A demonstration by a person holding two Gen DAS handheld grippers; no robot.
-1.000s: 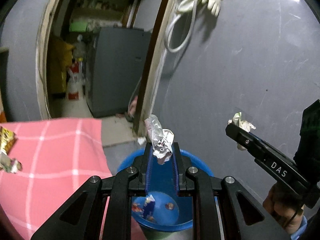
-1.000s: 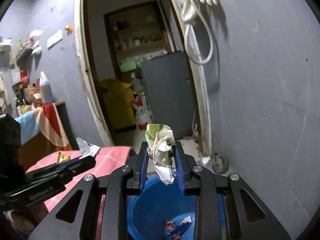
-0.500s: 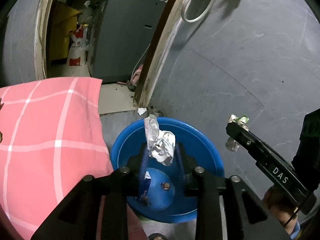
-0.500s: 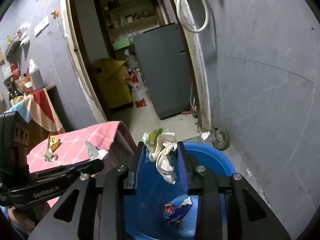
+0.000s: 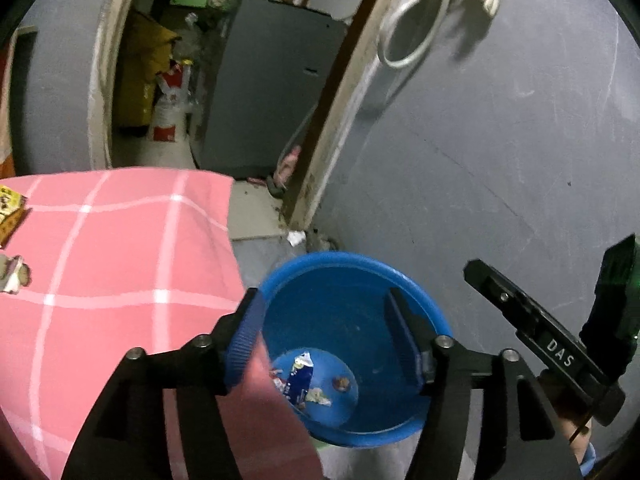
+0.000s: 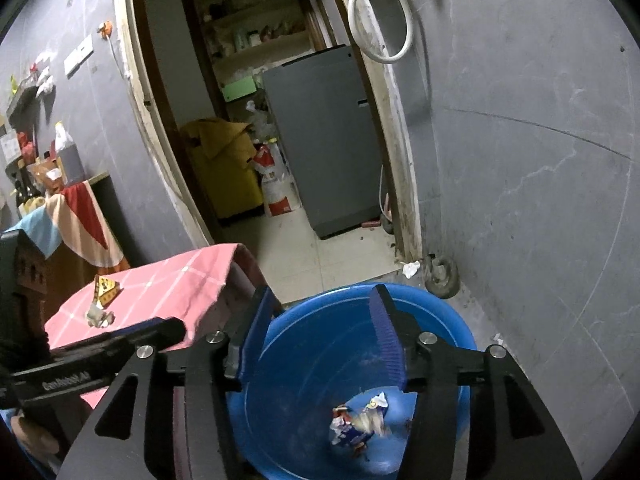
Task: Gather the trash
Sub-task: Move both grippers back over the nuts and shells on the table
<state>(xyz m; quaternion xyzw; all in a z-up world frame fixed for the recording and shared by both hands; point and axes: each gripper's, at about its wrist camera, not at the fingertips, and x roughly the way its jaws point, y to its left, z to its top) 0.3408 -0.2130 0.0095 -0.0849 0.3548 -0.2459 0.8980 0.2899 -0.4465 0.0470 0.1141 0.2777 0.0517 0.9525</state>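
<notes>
both views ride on handheld grippers and look forward and downward along their own fingers, close above the blue tub (image 5: 400,276) on the floor. the left wrist view sits over the tub's near-left rim, beside the right edge of the pink checked cloth (image 5: 120,264), facing the grey wall (image 5: 500,128) and the doorway (image 5: 224,92). the right wrist view hangs over the tub's near rim (image 6: 452,312), set further right, facing the same doorway (image 6: 260,120) more squarely. they share the tub with its wrappers, the cloth's far corner (image 6: 192,276), the grey appliance (image 6: 324,140) beyond the door and the looped hose (image 6: 384,16). each view catches the other gripper at its side edge.
</notes>
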